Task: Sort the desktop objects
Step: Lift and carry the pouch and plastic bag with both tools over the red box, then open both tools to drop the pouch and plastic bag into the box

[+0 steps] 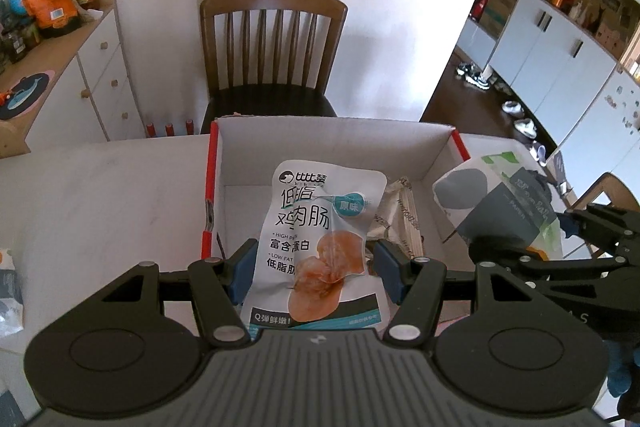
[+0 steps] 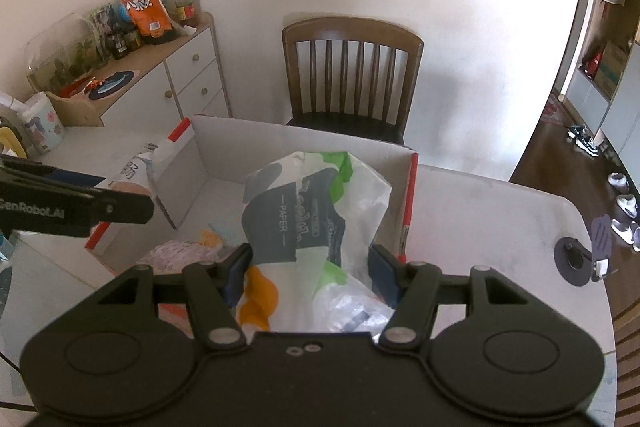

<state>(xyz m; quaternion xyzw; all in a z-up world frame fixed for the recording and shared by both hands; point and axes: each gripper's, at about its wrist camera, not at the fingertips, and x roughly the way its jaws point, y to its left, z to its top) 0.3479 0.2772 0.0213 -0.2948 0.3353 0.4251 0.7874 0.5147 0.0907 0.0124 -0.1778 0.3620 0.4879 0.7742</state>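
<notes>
While both grippers hang over open cardboard box [image 1: 400, 143]: left gripper [image 1: 314, 267] clamps chicken sausage pouch [image 1: 316, 239], right gripper [image 2: 308, 267] clamps tissue pack [image 2: 312, 211]. Box sits on white table [image 1: 100, 187]; wooden chair [image 1: 272, 59] beyond.

White table [image 1: 100, 187]; open cardboard box [image 1: 332, 143]

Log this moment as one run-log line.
left tongs: shut on sausage pouch | right tongs: shut on tissue pack | both over open box

Glossy plastic sausage pouch [image 1: 316, 247], crinkled plastic tissue pack [image 2: 312, 223] (labelled paper), matt cardboard box [image 1: 332, 143], wooden chair [image 1: 272, 55]
</notes>
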